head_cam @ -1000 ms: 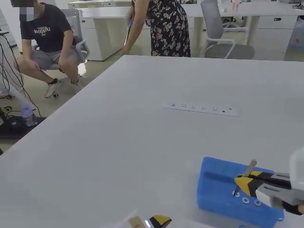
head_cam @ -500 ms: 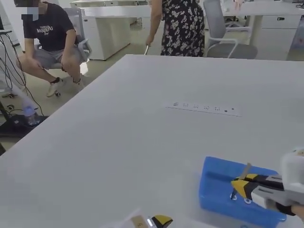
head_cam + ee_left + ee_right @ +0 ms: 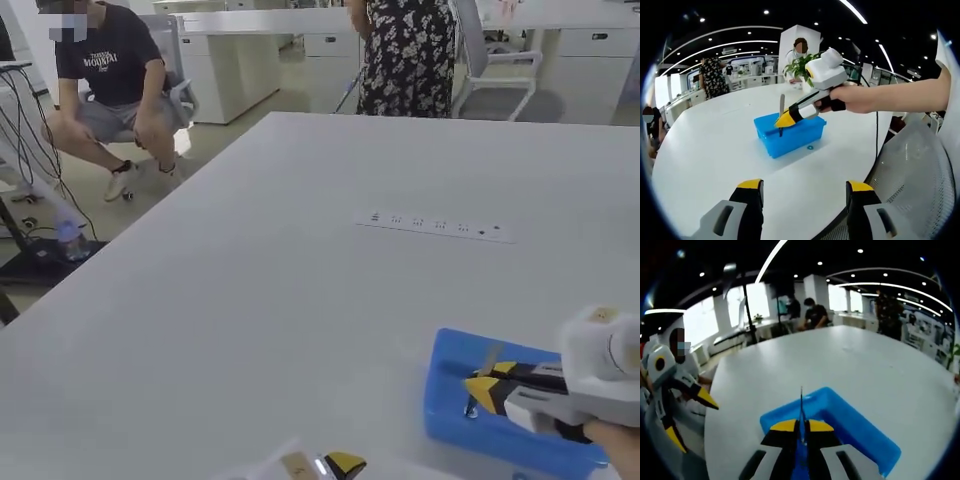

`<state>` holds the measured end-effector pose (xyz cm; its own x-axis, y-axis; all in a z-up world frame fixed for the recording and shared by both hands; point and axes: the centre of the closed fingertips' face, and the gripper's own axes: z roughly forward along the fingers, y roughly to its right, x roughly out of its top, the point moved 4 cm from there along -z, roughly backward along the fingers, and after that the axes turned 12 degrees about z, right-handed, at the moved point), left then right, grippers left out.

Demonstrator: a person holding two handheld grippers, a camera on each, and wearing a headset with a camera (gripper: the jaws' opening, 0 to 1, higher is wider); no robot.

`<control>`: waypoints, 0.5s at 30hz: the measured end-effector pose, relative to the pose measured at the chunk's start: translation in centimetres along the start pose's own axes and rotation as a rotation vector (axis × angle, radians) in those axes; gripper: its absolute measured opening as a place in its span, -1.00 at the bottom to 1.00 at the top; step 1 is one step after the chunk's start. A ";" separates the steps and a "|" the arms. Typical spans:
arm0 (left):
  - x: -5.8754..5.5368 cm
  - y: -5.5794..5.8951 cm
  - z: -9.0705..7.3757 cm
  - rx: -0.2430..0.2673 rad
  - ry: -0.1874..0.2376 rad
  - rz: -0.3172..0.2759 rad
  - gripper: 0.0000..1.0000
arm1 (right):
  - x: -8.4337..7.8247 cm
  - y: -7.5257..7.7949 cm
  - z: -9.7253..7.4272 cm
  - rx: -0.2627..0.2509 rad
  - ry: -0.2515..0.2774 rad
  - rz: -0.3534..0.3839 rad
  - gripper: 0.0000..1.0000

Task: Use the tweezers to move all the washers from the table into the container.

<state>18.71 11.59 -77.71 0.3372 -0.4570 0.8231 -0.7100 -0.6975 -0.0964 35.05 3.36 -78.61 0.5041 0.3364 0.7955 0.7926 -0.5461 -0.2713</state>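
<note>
The head view's bottom edge is cutting off my left gripper (image 3: pixel 340 465), so just a yellow tip is showing. My right gripper (image 3: pixel 478 386) is running off the right edge and covering the right part of the container (image 3: pixel 448 395). The tweezers (image 3: pixel 489 362) are blurring into a pale streak, and I am failing to make out whether their tip is pinching anything. In the right gripper view my own jaws are hiding the container's near wall.
</note>
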 end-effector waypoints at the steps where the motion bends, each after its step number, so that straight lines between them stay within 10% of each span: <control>1: 0.0 0.0 0.0 -0.001 0.000 0.001 0.34 | 0.0 -0.2 0.1 0.004 -0.002 -0.004 -0.94; 15: -0.1 0.2 0.1 -0.008 -0.014 0.004 0.33 | 0.1 -0.1 -0.3 0.000 0.009 -0.023 -0.92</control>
<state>18.60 11.42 -77.88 0.3427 -0.4676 0.8148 -0.7161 -0.6915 -0.0956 34.89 3.26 -78.36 0.4830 0.3419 0.8061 0.8038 -0.5382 -0.2534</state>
